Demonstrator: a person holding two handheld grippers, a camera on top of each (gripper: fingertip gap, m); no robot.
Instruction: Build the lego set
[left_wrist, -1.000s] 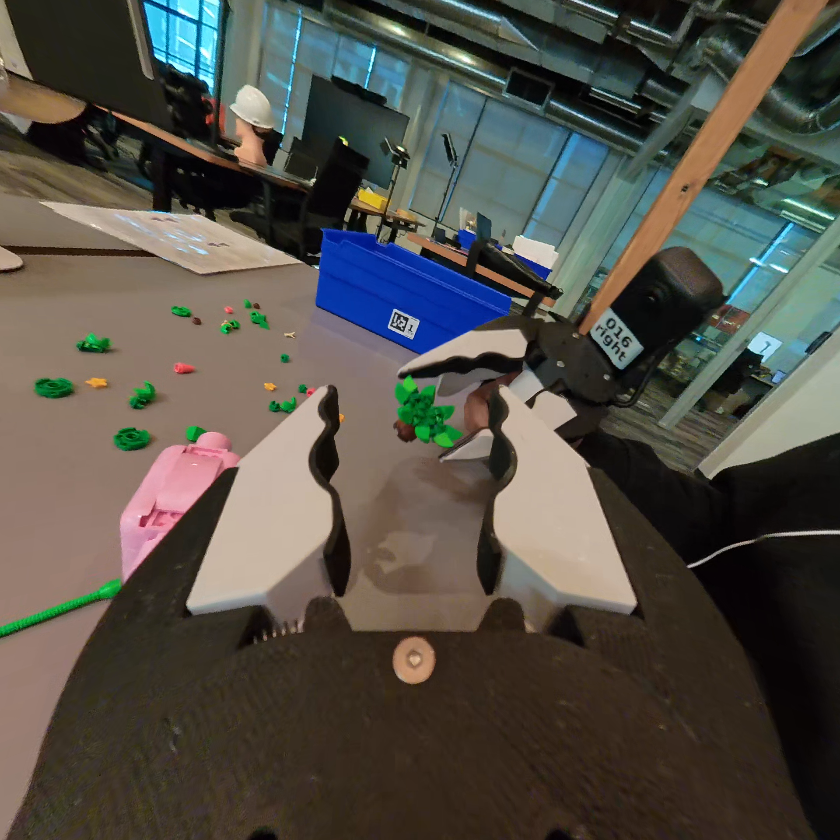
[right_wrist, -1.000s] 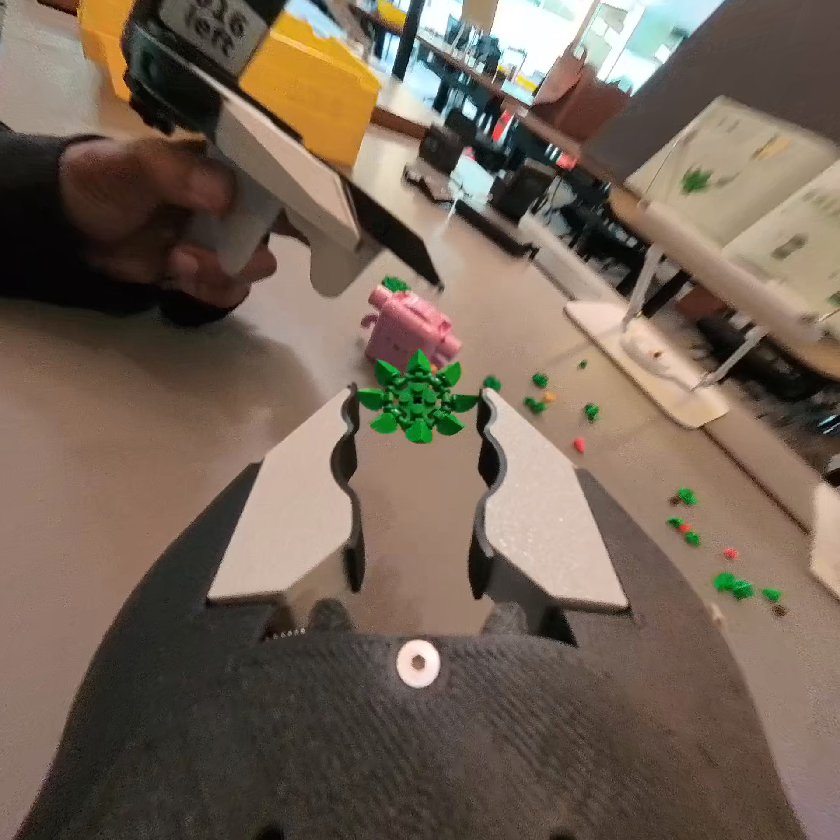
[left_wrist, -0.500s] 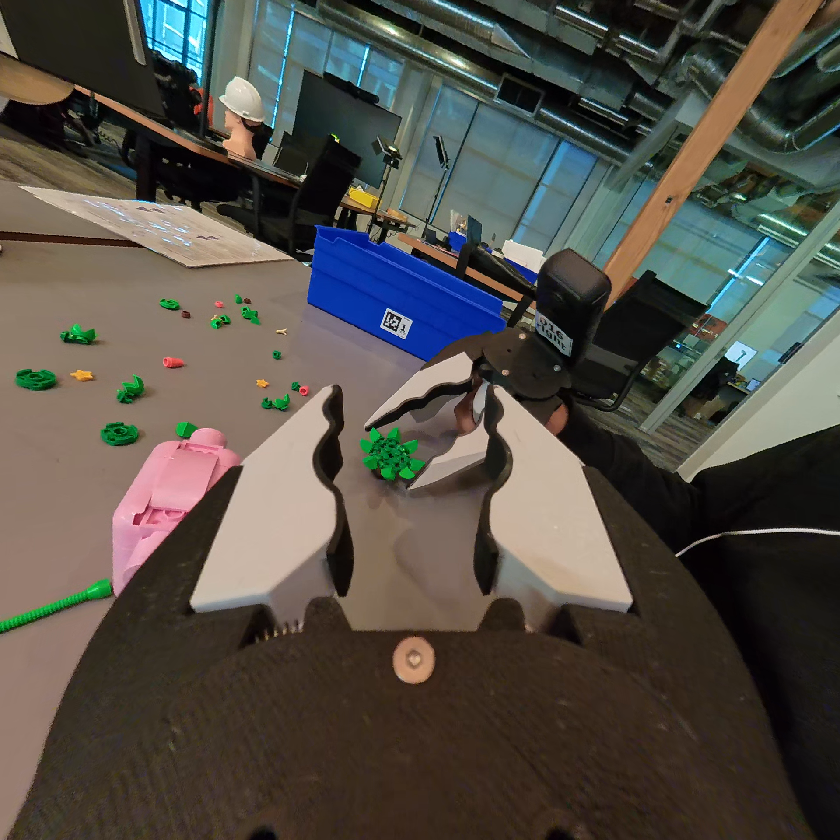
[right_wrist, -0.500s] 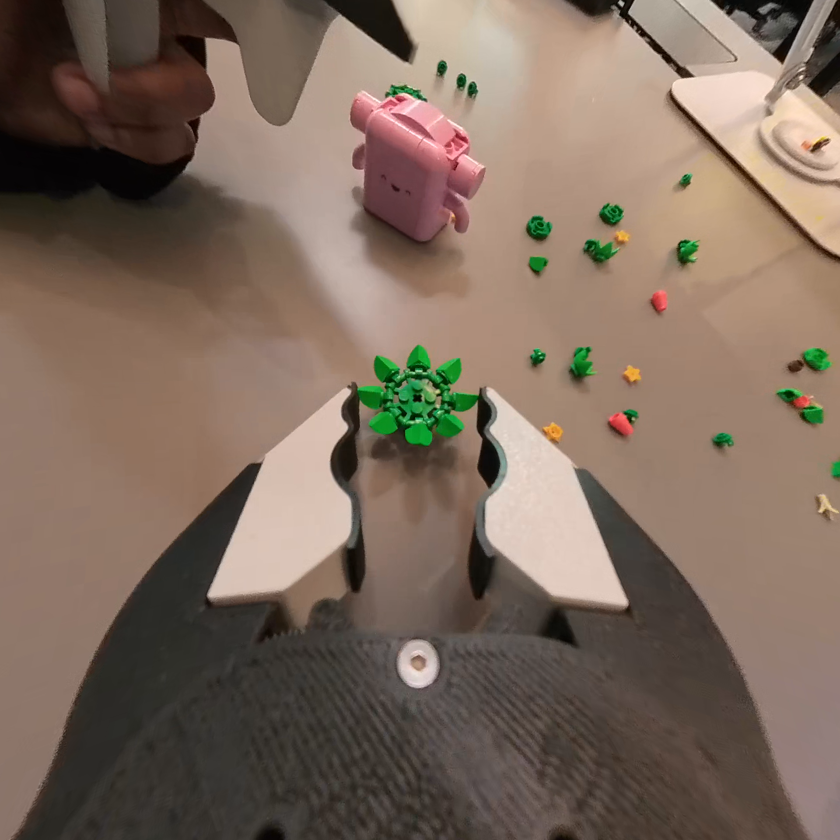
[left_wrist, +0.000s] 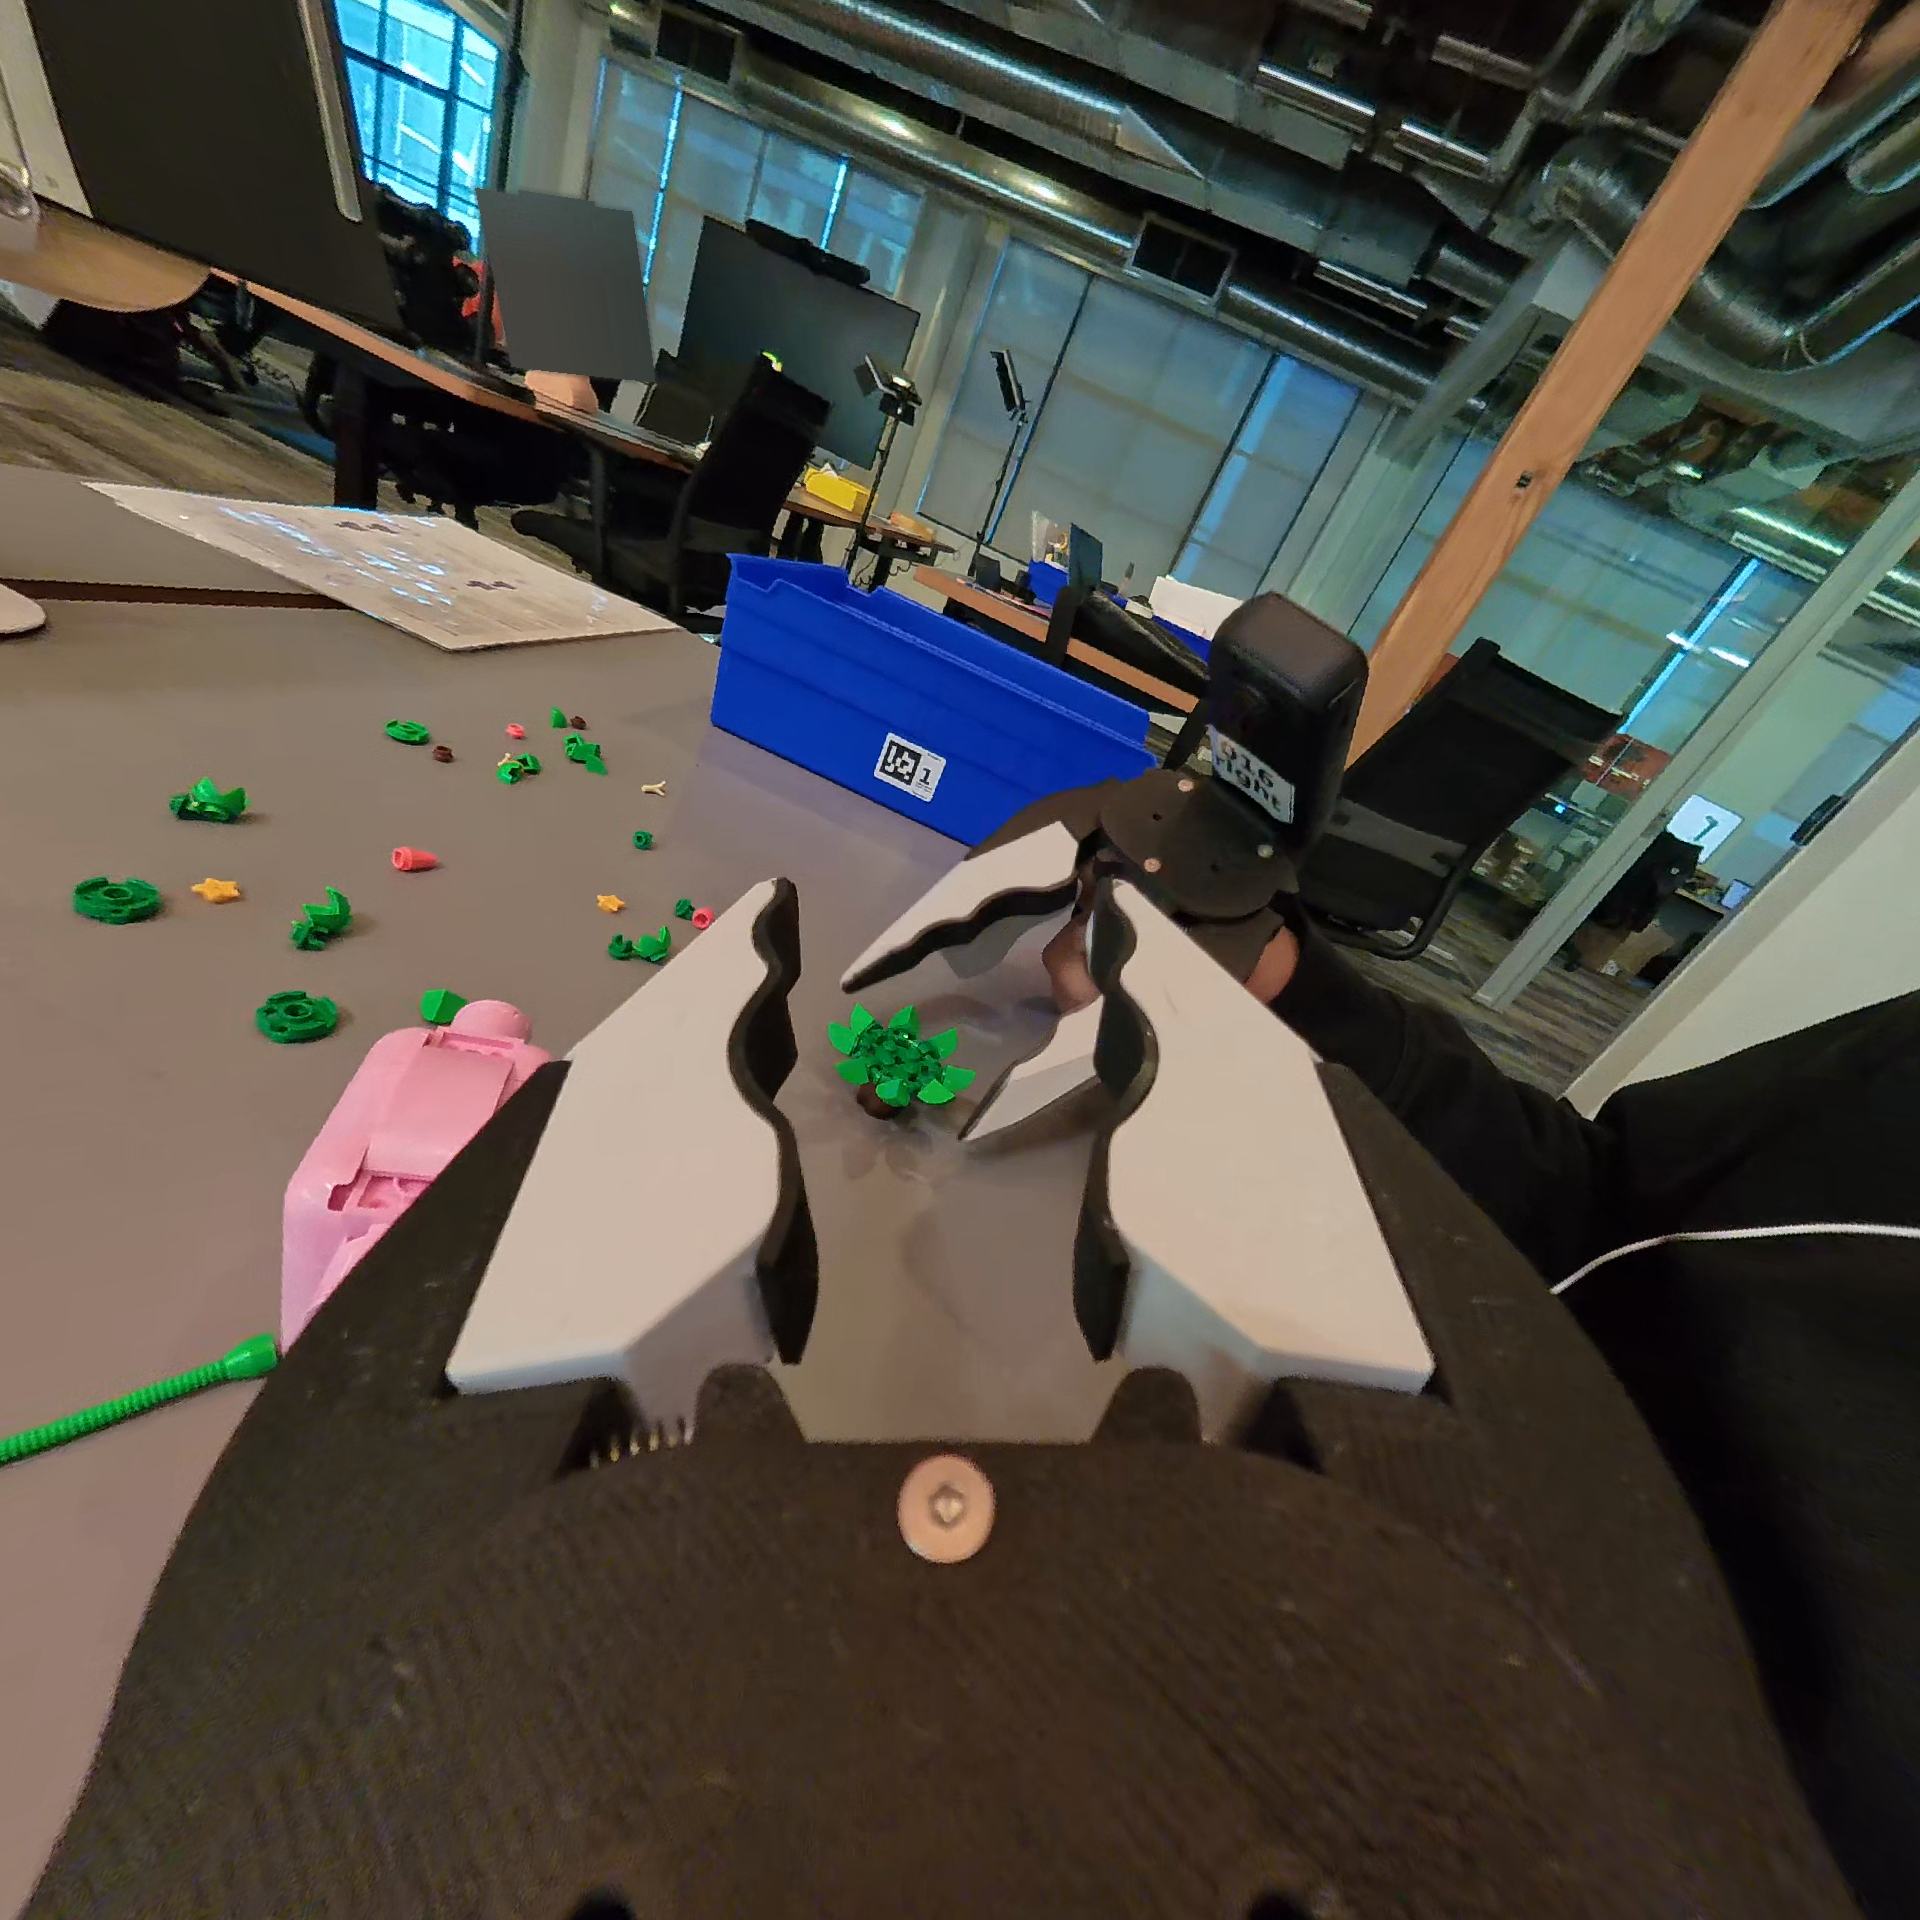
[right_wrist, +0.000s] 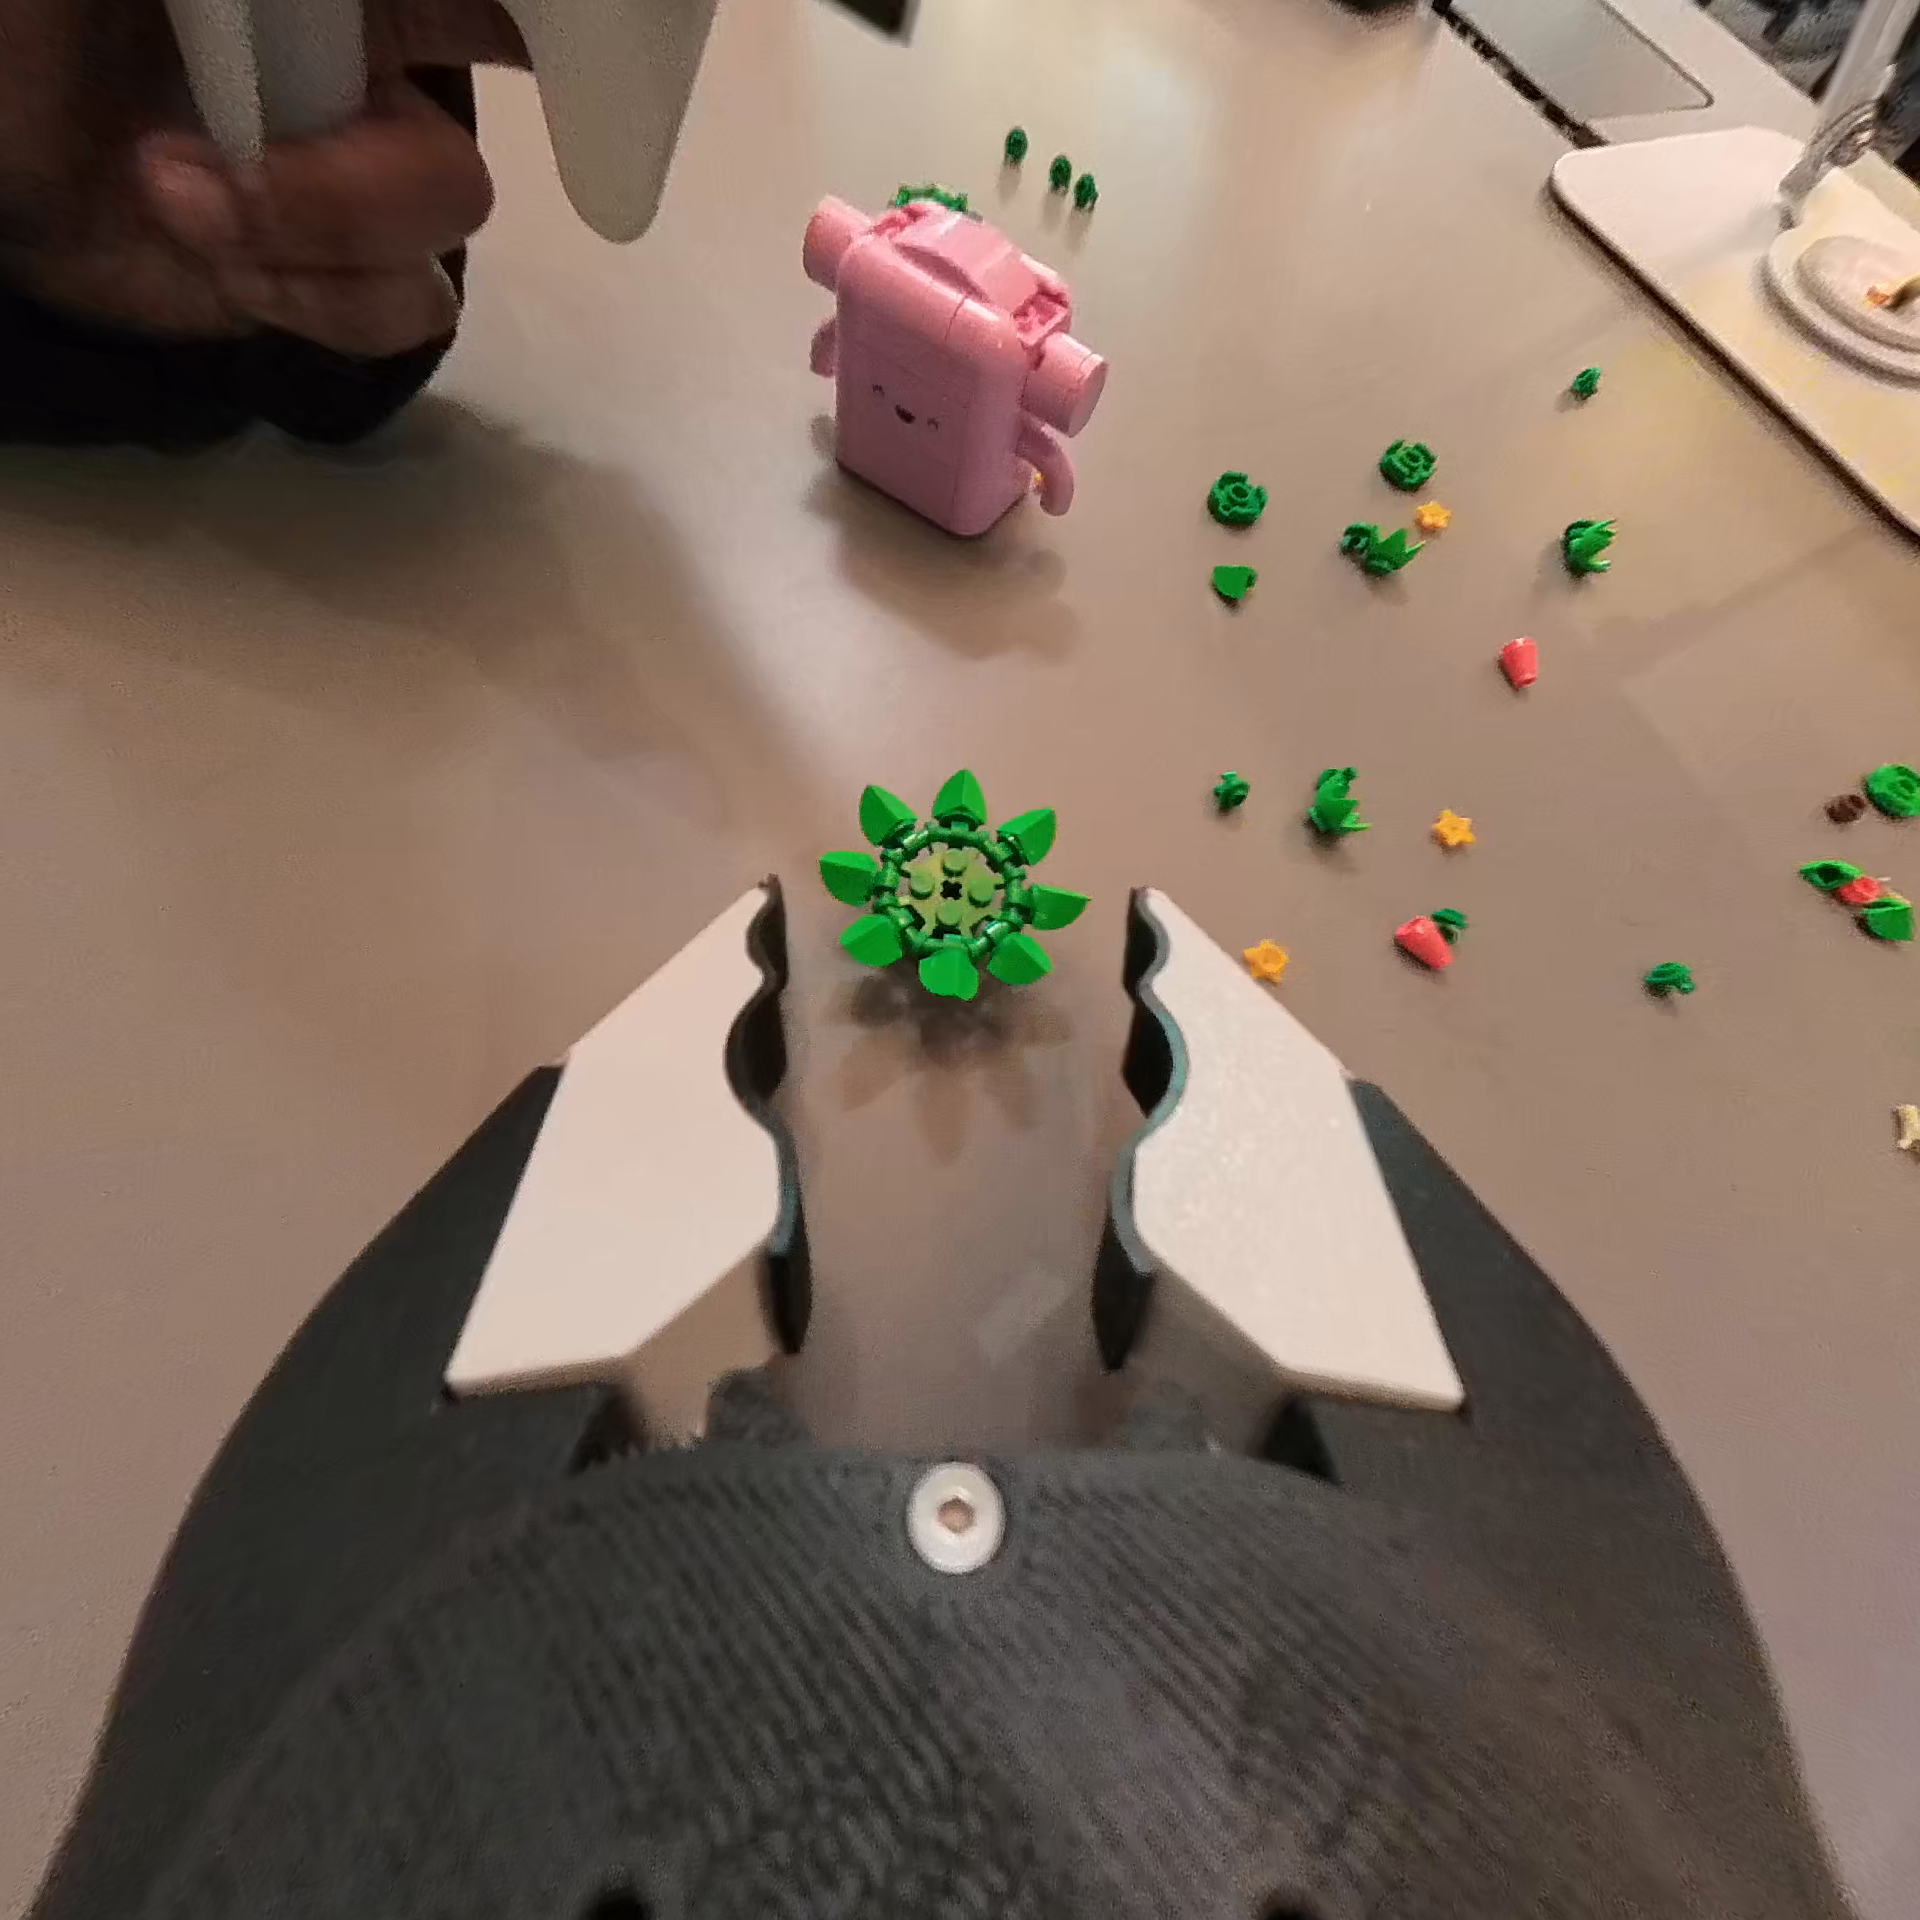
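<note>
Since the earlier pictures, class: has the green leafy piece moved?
Yes. The green leafy piece went from raised down onto the table, nearer the pink figure.

The rosette (right_wrist: 953, 886) sits on the table (right_wrist: 416, 779) just ahead of my right claw (right_wrist: 953, 904), between its tips. Beyond it stands the figure (right_wrist: 940, 364), with loose pieces (right_wrist: 1382, 545) scattered to the right.
</note>
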